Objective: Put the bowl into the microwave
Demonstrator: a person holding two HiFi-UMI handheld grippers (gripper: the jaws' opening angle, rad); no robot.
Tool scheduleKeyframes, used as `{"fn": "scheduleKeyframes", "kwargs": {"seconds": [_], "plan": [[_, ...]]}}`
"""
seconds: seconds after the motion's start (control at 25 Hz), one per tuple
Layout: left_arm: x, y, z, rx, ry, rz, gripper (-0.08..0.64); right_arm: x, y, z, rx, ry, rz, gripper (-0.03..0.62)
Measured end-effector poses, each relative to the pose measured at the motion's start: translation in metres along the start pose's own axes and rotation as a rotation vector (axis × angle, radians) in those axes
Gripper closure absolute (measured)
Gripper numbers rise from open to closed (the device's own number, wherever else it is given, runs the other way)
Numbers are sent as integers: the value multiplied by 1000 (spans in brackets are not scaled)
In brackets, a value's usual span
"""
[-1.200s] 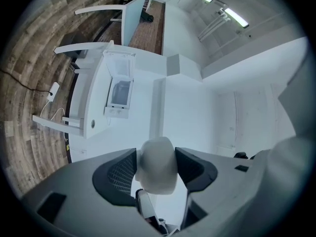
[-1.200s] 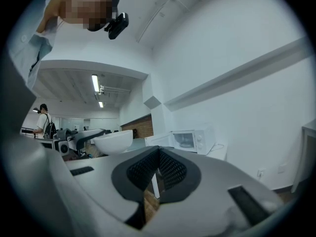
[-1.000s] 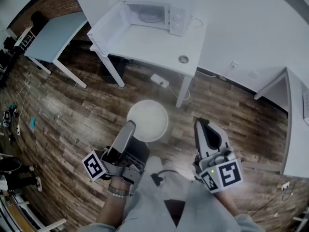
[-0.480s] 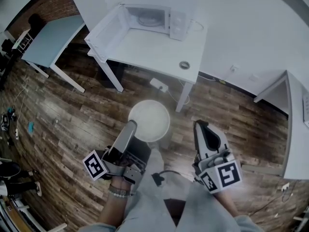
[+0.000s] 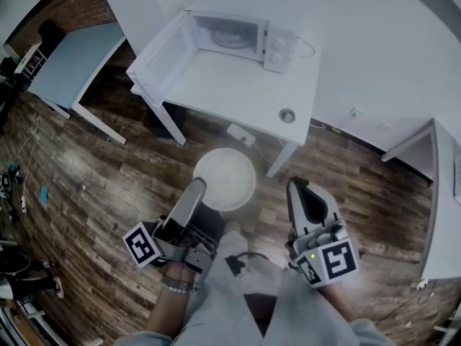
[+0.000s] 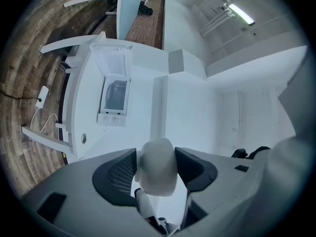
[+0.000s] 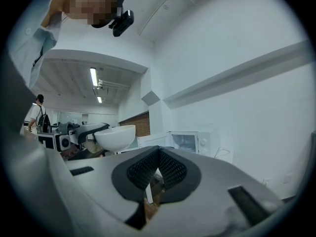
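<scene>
A white bowl (image 5: pixel 225 179) hangs over the wooden floor, its rim pinched by my left gripper (image 5: pixel 196 187). In the left gripper view the bowl (image 6: pixel 157 167) sits edge-on between the dark pads. My right gripper (image 5: pixel 301 192) is shut and empty, level beside the bowl (image 7: pixel 115 136). The white microwave (image 5: pixel 234 37) stands on a white table (image 5: pixel 238 81) ahead, its door (image 5: pixel 158 44) swung wide to the left and a glass turntable inside. It shows as well in the left gripper view, the microwave (image 6: pixel 114 97), and in the right one (image 7: pixel 190 141).
A small round tin (image 5: pixel 287 114) lies on the table near its right front corner. A power strip (image 5: pixel 240 134) and cables lie on the floor under the table. A blue-grey table (image 5: pixel 70 56) stands at the left, another white table (image 5: pixel 443 193) at the right.
The table and microwave have drawn closer and lower in the head view as I walked toward them. Both grippers and the bowl kept their hold and spacing.
</scene>
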State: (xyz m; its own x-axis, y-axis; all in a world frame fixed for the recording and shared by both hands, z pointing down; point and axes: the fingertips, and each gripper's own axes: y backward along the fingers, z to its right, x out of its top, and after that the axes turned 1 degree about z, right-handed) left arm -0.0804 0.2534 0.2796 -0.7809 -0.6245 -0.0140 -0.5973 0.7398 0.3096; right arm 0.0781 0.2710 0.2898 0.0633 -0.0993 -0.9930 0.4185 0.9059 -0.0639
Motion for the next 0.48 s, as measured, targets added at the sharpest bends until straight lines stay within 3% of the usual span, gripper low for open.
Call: {"fn": "scheduleKeyframes", "kwargs": {"seconds": [0.48], "plan": [[64,-49,-19,-6,10,-38,324,8,-74,18,-49,22,5,589]]}}
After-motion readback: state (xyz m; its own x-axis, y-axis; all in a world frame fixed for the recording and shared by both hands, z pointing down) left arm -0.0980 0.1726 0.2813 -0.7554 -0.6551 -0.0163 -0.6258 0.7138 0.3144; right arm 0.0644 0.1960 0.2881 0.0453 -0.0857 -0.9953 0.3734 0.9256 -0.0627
